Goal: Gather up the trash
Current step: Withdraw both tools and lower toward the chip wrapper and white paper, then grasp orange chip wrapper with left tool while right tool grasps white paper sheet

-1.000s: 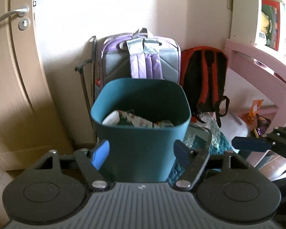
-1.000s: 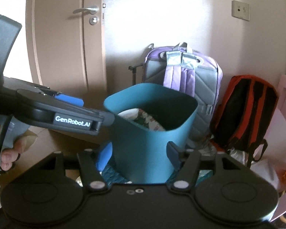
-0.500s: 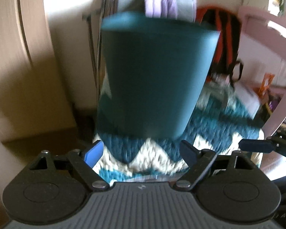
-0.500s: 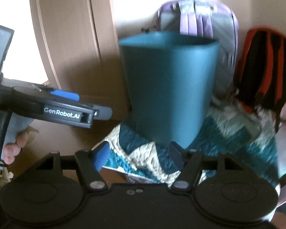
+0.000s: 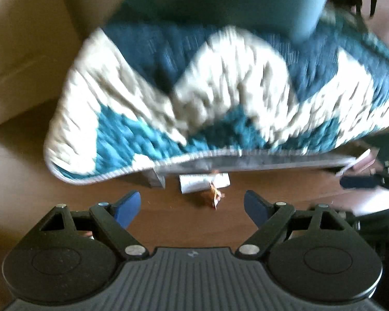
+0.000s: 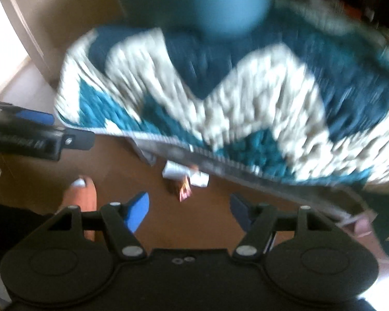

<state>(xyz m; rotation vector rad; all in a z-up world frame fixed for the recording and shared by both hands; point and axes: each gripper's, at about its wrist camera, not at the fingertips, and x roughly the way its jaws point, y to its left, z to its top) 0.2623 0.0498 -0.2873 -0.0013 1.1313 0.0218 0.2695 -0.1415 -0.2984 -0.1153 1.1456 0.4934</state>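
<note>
Trash [image 5: 204,183] here is a small white paper roll with a crumpled orange wrapper [image 5: 214,196] touching its near side. Both lie on the brown floor [image 5: 168,223], just at the near edge of the teal-and-white rug [image 5: 220,98]. Judging by looks, both pieces are very light and soft: the roll would flatten under a pinch, and the wrapper seems thin, crinkly and likely slippery. A hold across the middle of the roll looks safest; the wrapper is best taken at its bunched centre, pressed against the floor so it does not skid away.

Left gripper [image 5: 192,203] is released, nothing between its blue pads, and the trash lies just beyond it. Right gripper [image 6: 189,207] is likewise spread and empty. The bin [image 5: 241,2] stands far back on the rug, blurred.
</note>
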